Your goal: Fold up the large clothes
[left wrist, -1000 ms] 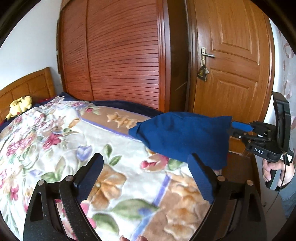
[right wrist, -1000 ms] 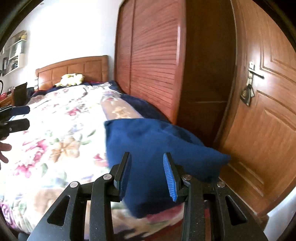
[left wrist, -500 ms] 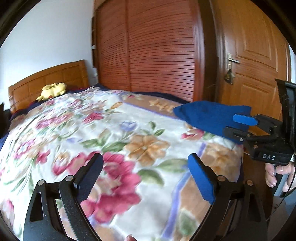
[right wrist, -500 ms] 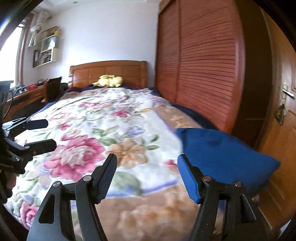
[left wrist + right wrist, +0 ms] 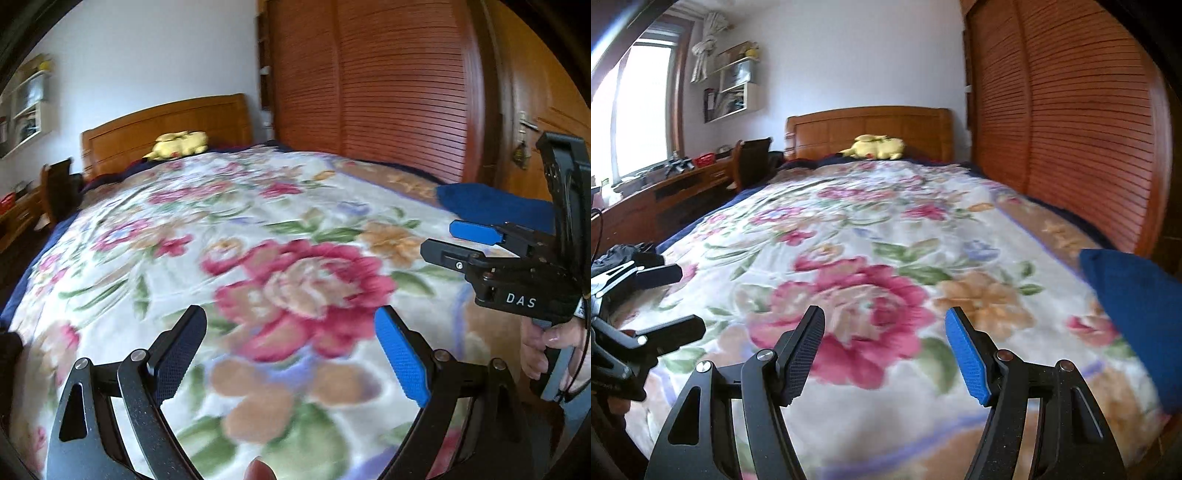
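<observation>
Claws: left claw (image 5: 291,354) and right claw (image 5: 884,354) apart, empty | blue garment (image 5: 1137,317) at 3 o'clock on bed (image 5: 849,229) | probably soft, floppy; pinch a corner.

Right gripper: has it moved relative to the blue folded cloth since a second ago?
Yes. The right gripper has swung left off the blue cloth, now open over the floral blanket.

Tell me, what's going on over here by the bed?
A person is folding clothes using a hand-held gripper in each hand. Right now both are empty: the left gripper and the right gripper hang open above the floral blanket. A folded blue garment lies at the blanket's right edge, near the wooden wardrobe, with nothing touching it. A dark heap sits at the bed's left edge; I can't tell what it is.
</observation>
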Available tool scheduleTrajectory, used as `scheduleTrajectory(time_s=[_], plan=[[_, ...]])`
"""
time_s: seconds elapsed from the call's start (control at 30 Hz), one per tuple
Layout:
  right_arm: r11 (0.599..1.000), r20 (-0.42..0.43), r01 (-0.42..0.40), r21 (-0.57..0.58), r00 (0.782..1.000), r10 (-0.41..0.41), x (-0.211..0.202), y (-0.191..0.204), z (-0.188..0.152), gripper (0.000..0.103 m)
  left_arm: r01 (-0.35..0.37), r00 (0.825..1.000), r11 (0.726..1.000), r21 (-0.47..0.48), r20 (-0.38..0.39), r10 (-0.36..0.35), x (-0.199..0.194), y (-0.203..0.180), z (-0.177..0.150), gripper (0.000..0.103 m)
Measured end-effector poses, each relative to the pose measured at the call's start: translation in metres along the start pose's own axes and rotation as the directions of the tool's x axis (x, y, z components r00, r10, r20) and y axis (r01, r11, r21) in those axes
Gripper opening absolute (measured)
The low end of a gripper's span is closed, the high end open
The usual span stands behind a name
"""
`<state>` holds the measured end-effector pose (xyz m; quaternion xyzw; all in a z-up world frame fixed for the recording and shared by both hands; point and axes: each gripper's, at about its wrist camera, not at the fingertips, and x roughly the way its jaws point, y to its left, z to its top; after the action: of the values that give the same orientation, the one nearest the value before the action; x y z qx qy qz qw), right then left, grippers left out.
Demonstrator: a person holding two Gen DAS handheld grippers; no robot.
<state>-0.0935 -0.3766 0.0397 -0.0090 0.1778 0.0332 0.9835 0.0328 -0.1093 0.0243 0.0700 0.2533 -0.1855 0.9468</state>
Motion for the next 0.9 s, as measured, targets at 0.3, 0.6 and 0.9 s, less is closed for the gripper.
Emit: scheduleTrajectory(time_s=[0.3,0.6,0.9], plan=[[0.996,0.034,-0.087,-0.032,0.996,0.088,0.051,0.038,0.013,0.070,-0.181,0.982,0.976,-0.118,0.033,0.186,0.000,0.076,-0.023,0.093],[0.991,0.081,-0.105,-0.077,0.990,0.112,0.089,0.049,-0.004,0.070,-0.280,0.955,0.941,-0.193,0.049,0.294,-0.003,0.120,-0.039,0.093],[0.991,0.094,-0.111,-0.080,0.989,0.118,0.099,0.050,-0.006,0.070,-0.329,0.938,0.923,-0.199,0.043,0.343,-0.007,0.136,-0.045,0.093]])
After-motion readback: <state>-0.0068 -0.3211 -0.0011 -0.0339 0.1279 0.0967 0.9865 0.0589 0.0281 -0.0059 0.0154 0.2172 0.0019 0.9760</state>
